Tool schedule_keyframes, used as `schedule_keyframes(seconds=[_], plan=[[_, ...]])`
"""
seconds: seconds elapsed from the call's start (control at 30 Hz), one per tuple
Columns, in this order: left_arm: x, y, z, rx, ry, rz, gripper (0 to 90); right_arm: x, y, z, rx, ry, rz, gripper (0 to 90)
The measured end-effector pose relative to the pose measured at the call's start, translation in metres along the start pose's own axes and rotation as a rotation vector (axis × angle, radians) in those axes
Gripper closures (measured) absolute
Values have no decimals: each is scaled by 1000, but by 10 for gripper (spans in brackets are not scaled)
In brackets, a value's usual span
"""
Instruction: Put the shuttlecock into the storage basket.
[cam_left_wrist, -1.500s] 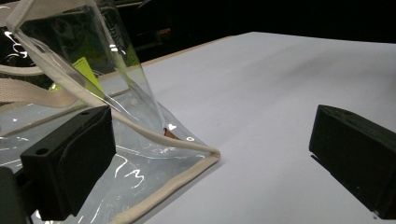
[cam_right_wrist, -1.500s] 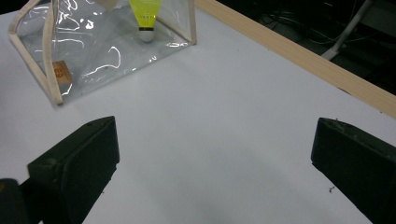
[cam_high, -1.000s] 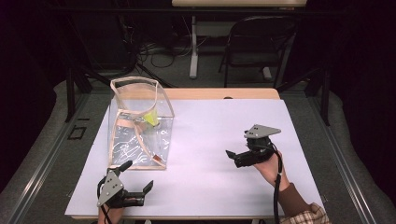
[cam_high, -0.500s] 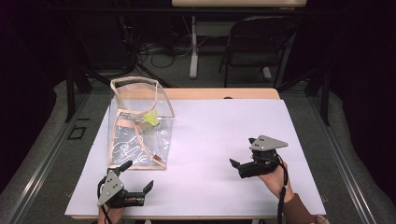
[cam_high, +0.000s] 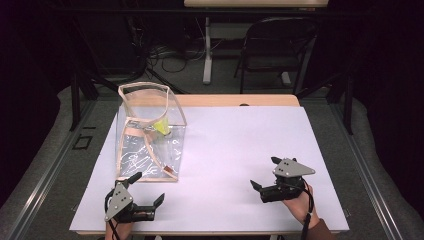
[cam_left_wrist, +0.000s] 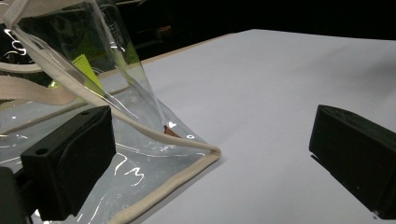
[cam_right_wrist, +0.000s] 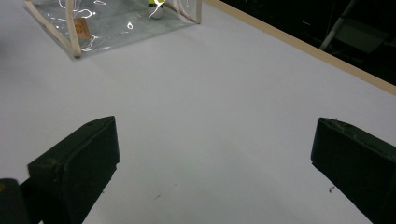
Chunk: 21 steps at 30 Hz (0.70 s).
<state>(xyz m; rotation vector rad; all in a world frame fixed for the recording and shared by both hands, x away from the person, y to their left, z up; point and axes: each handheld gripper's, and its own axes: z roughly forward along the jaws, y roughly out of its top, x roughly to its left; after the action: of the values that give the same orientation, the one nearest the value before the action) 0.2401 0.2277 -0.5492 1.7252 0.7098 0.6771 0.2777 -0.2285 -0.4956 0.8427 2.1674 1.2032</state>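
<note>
Both tongs were spread wide with nothing in them. Clear bag (cam_high: 150, 135) stood upright at the table's far left, and my left gripper (cam_high: 148, 198) sat just beside its near corner, so way closer than my right gripper (cam_high: 264, 175), which was well apart.

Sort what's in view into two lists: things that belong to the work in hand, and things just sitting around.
In the work:
- clear bag with tan trim, standing open on the table
- yellow-green item inside it
- left gripper, open, nearest the bag's corner
- right gripper, open, over bare table

Just there:
- folding chair behind the table
- cables on the floor
</note>
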Motion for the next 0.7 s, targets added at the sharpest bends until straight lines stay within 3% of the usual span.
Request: schedule_keyframes(seconds=[0.7], plan=[[-1,0,1,9,-1,5,3,11,-33,-18,-60,-43,-20,1]])
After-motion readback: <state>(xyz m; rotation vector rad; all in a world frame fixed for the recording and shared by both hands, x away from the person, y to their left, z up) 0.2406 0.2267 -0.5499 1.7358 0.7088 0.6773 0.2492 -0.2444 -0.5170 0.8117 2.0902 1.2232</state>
